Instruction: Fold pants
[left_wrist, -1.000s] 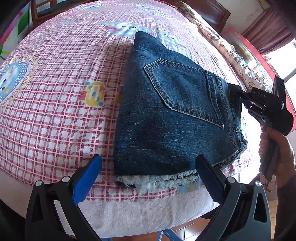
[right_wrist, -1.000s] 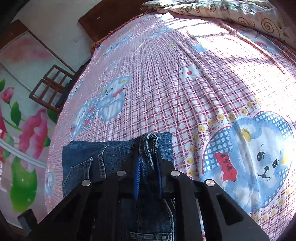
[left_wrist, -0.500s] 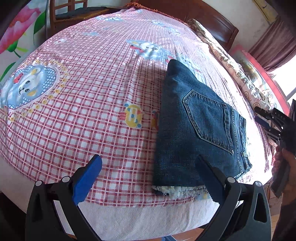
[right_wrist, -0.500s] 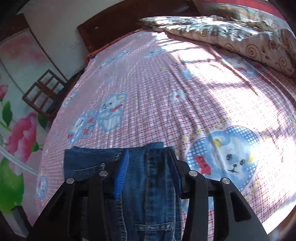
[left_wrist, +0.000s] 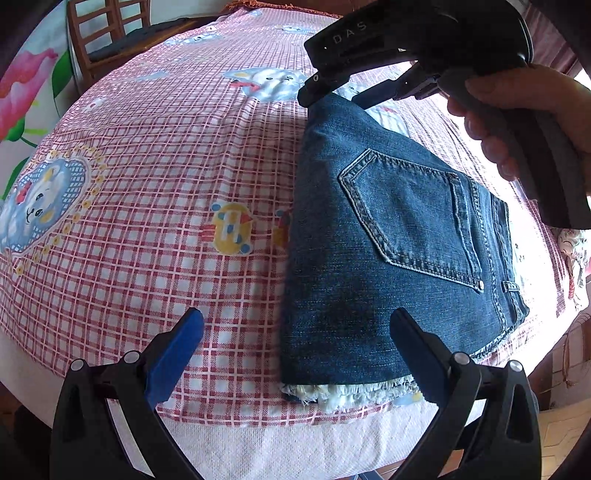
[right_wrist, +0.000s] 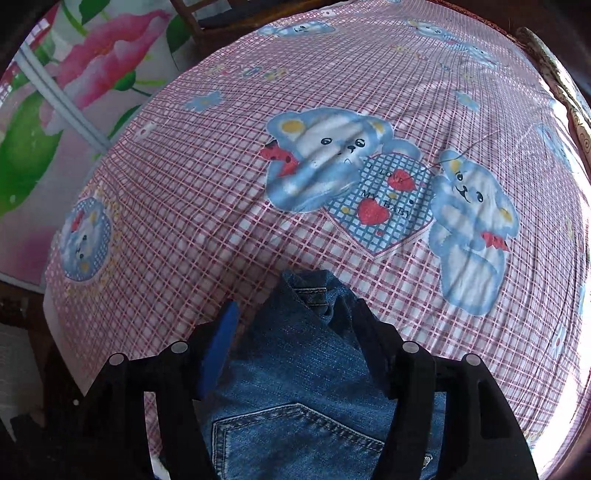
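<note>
The folded blue jeans lie on the pink checked bed sheet, back pocket up, frayed hems at the near bed edge. My left gripper is open and empty, low over the near edge of the jeans. My right gripper is open, its jaws either side of the far corner of the jeans. It also shows in the left wrist view, held by a hand above that far corner.
A wooden chair stands beyond the bed's far left. A flowered wall panel runs along the left side. A patterned quilt lies at the right edge. The bed's front edge is just below my left gripper.
My right gripper let go of the waistband, opened, and swung from the jeans' right side over to their far corner. My left gripper stayed open.
</note>
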